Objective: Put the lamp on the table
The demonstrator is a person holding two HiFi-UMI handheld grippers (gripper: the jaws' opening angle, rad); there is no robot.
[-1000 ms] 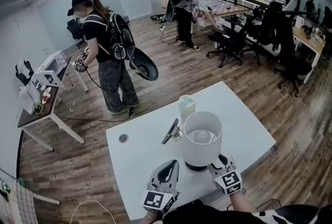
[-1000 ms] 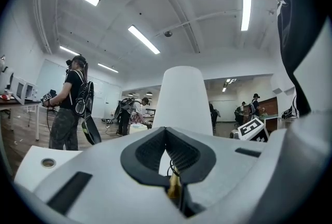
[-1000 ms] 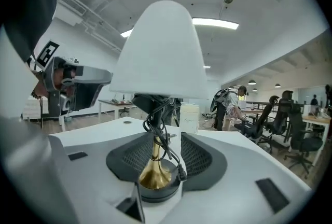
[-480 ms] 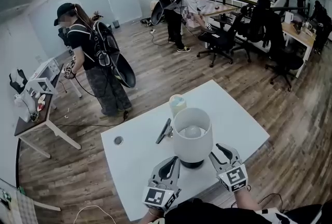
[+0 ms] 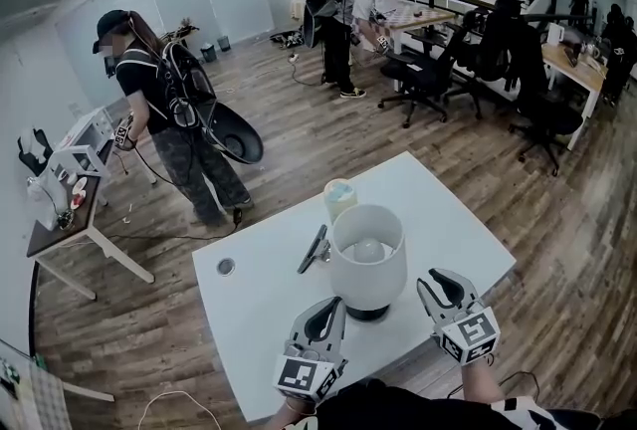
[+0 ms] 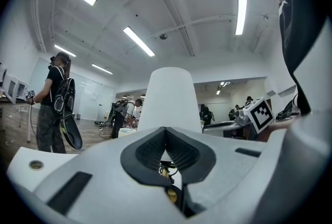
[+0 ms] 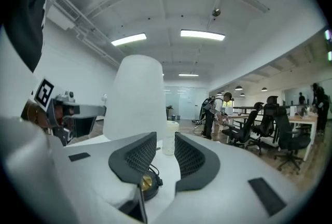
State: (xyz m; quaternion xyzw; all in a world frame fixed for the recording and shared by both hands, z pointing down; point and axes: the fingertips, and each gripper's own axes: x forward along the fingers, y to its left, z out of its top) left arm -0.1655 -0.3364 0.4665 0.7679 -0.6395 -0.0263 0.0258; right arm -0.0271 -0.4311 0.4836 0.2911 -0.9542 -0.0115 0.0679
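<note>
1 lamp (image 5: 367, 264) on 1 table (image 5: 259, 319) | left gripper (image 5: 334, 305) fingers closed | right gripper (image 5: 443, 279) fingers apart, closing, empty

The lamp (image 5: 367, 281) has a matt shade, perhaps cloth; the table (image 5: 254, 319) looks smooth, the floor (image 5: 328, 139) grained wood.

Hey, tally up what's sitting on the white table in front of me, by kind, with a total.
Lamp: 1
Pale cup: 1
Dark elongated tool: 1
Small round disc: 1
Total: 4
</note>
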